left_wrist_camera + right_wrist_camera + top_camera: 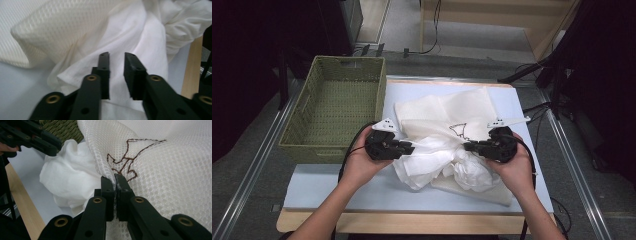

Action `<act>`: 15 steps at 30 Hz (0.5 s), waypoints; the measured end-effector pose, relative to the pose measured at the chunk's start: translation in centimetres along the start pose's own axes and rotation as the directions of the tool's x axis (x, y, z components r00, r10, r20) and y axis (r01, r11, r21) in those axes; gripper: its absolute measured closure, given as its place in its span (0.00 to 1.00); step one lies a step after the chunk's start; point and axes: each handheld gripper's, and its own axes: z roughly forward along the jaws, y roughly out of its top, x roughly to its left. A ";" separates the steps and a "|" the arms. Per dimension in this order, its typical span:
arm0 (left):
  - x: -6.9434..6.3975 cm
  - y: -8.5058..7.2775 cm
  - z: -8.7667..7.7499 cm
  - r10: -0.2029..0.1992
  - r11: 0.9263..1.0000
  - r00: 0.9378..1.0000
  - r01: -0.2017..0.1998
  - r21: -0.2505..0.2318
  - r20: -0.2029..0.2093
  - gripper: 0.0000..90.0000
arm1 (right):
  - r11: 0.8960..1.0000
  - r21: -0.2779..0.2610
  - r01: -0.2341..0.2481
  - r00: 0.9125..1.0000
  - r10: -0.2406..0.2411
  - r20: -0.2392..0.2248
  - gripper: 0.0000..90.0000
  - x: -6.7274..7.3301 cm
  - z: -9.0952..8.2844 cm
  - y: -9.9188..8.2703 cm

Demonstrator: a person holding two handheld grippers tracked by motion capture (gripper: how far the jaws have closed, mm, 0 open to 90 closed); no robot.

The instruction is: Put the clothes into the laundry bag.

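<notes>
Right gripper (115, 178) pinches the mesh bag (162, 170); left gripper (116, 56) gapes.

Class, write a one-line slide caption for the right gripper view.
Right gripper pinches the embroidered mesh cloth between its fingers, white fabric bunched beside it.

No readable text or labels.

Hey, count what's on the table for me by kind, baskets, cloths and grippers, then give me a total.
Green woven basket: 1
Mesh cloth with a brown stitched outline: 1
Plain white cloth: 1
Black grippers, left gripper and right gripper: 2
Total: 5
</notes>
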 end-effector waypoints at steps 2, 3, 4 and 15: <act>-0.3 -0.1 0.9 0.000 0.999 1.000 0.000 0.035 -0.004 0.99 | 1.000 -0.001 0.003 1.000 -0.003 0.003 0.98 0.1 -0.2 0.1; -0.4 -0.1 1.3 0.020 0.999 1.000 -0.019 0.042 -0.016 1.00 | 1.000 -0.003 0.000 1.000 0.000 0.003 0.98 0.1 -0.4 0.1; -0.6 0.0 1.8 0.033 0.998 0.999 -0.031 0.051 -0.028 1.00 | 1.000 -0.005 0.003 1.000 -0.003 0.004 0.98 0.1 -0.4 0.1; -1.6 0.1 7.1 0.049 0.997 0.998 -0.051 0.051 0.032 1.00 | 1.000 -0.008 -0.006 1.000 0.006 0.010 0.98 0.2 -0.7 0.2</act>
